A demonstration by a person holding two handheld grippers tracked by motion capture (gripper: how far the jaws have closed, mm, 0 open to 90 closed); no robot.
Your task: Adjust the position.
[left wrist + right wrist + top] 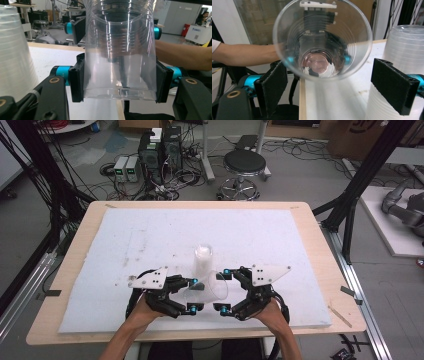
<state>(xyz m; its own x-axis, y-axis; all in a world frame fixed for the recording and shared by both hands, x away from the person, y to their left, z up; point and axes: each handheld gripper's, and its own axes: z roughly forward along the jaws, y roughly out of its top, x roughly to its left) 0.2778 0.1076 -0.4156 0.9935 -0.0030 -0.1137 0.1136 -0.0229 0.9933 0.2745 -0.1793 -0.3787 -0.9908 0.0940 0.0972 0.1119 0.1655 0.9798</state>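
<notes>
White foam pad [150, 240] on pale wooden table [320, 250], lab clutter behind. Nearest: left gripper [117, 77] clamped on base end of clear ribbed plastic cup [120, 50], held on its side above pad's near edge. Right gripper [337, 85] spread wide, facing cup mouth, touching nothing. Just beyond: upside-down stack of translucent plastic cups [202, 260] on pad. Likely one cup separated; hand-over or placement not yet done.

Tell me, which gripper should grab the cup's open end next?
Probably the right gripper. Its open jaws already face the mouth of the clear plastic cup, one pad on each side of the rim. The left gripper is busy, shut on the cup's base.
</notes>
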